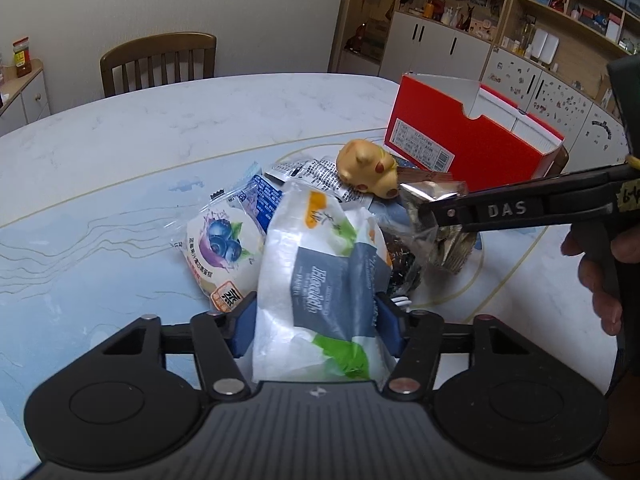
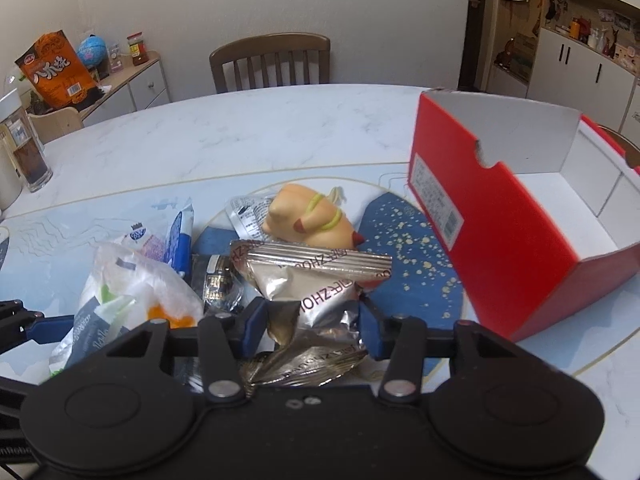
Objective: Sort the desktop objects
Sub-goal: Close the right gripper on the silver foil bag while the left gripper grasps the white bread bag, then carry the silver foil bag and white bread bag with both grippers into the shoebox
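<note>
My left gripper (image 1: 316, 322) is shut on a white tissue pack (image 1: 320, 272) with grey and green print, at the near side of the pile. My right gripper (image 2: 312, 320) is shut on a silver snack packet (image 2: 316, 284); it also shows in the left wrist view (image 1: 430, 216), reaching in from the right. A blueberry bun packet (image 1: 222, 248), a yellow toy animal (image 1: 370, 168) and other wrappers lie in the pile. The toy also shows in the right wrist view (image 2: 308, 218). An open red box (image 2: 520, 216) stands to the right.
The pile lies on a blue patterned mat (image 1: 80, 248) on a white marble table (image 1: 160, 120). A wooden chair (image 2: 272, 62) stands at the far side. A glass (image 2: 34, 166) stands at the table's left edge. Cabinets and shelves line the right wall.
</note>
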Demonstrator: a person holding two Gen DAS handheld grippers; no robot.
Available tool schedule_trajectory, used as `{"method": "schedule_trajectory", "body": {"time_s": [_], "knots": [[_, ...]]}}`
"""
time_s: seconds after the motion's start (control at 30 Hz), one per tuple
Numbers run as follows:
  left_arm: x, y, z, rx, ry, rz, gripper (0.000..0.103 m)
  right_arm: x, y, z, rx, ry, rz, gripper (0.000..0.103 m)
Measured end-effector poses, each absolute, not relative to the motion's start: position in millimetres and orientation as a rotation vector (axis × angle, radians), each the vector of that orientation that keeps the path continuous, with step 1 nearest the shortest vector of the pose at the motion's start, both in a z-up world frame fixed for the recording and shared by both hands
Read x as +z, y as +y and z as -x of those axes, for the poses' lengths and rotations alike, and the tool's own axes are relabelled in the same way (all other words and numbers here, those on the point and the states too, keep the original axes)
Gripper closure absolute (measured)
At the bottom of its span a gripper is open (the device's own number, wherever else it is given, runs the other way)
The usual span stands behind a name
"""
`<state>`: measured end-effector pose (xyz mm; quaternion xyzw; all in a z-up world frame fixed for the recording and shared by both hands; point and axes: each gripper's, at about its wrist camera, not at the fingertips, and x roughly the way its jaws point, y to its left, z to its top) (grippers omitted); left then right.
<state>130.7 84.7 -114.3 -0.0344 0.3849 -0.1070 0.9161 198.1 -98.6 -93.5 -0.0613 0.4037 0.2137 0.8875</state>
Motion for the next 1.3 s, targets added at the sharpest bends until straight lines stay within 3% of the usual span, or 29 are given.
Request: {"method": "schedule_trajectory", "body": {"time_s": [0.17, 0.33, 0.9, 1.3], "knots": [[-109.8, 88.1, -126.9, -0.228, 0.791, 0.082, 0.058, -83.2, -106.0, -190.5, 0.444, 0.828, 0.115, 0.055], [-102.8, 91.2, -119.6, -0.215, 0.778, 0.081, 0.062, -73.5, -112.9, -183.0, 0.464, 0.818, 0.099, 0.055], [-45.5, 82.4, -101.0, -0.043, 0.665, 0.063, 0.063, -18.1, -161.5, -185.9, 0.575, 0.724, 0.067, 0.055], [-3.7, 34.6, -112.9, -0.004, 0.569, -0.025, 0.063, 8.4, -220.3, -211.1, 0.592, 0.664, 0.055, 0.055]]}}
